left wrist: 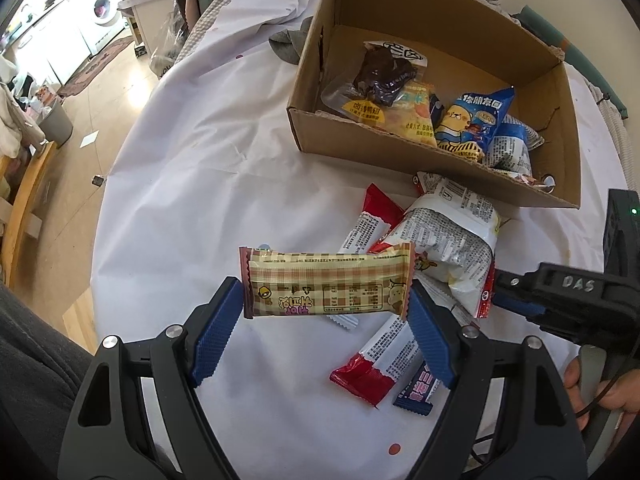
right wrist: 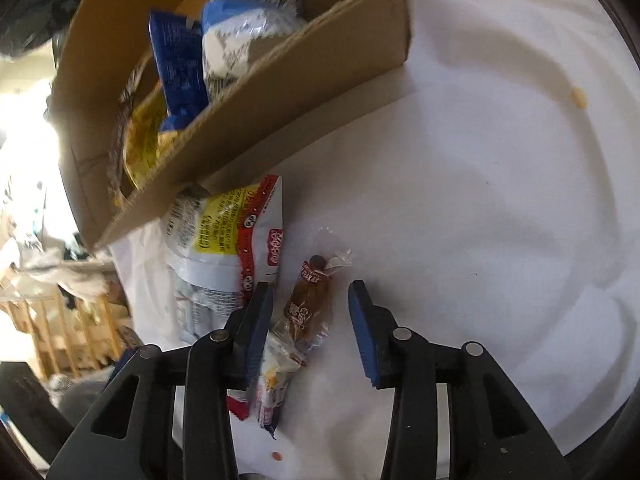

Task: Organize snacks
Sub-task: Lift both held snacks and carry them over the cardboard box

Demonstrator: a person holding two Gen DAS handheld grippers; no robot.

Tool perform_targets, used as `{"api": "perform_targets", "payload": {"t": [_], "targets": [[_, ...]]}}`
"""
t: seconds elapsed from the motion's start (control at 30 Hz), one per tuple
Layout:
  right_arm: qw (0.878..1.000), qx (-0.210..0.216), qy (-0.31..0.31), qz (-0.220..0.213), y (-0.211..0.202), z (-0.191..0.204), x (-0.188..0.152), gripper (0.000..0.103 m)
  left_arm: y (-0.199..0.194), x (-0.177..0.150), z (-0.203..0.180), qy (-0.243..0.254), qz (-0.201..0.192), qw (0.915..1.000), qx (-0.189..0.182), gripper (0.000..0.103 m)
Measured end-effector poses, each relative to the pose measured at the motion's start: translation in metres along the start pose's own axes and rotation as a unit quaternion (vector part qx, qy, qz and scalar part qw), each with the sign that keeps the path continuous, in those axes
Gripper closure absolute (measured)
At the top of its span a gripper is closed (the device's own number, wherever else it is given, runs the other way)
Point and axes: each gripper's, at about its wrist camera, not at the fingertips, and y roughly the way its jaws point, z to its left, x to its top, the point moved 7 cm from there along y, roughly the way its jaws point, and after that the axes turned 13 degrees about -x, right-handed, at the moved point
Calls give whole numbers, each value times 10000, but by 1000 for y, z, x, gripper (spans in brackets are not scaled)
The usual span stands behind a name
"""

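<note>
Left tool (left wrist: 326,300) grips a plaid snack bar (left wrist: 326,282) end to end, its blue pads pressed on both short ends, the bar lifted clear of the white-covered tabletop (left wrist: 200,152). At 1 o'clock from the bar stands an open cardboard box (left wrist: 436,160) holding several packets: a dark clear-wrapped one, a yellow one and a blue bag (left wrist: 474,124). Between bar and box, at about 2 o'clock, lies a loose heap of white-and-red packets (left wrist: 452,240) on the tabletop, with a red-ended bar (left wrist: 376,364) and a dark blue one (left wrist: 418,390) at 5 o'clock. Right tool (left wrist: 516,298) enters from 3 o'clock, a hand (left wrist: 600,388) on its handle.

Right wrist view: right tool (right wrist: 310,320) stands with its jaws apart and pointed down at the tabletop (right wrist: 480,200). A small brown sweet in clear wrap (right wrist: 310,304) lies between the pads, with neither pad pressing on it. At 11 o'clock lies a white, yellow and red bag (right wrist: 228,236), touching the box (right wrist: 248,120), which fills the upper left, blurred, with blue packets (right wrist: 178,68) showing inside.
</note>
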Motion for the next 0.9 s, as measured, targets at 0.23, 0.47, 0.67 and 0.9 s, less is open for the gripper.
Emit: {"api": "perform_targets", "payload": {"t": [0.23,0.47,0.67,0.9], "targets": [[9983,-269,-474,-186,-1,9,-4,83,1,-1,-3,110,-21,9999,48,24],[9967,370,-358,-632,-57,0,-11,84,-7,6,-2,79,-93,9999,-13,24],[9830,905,-729,-1421,-118,15,-2,84,-31,40,-16,302,-392,9987,-148,24],[9691,1040,-872,-2059,-155,25,26,84,-51,90,-32,746,-858,9935,-79,24]]}}
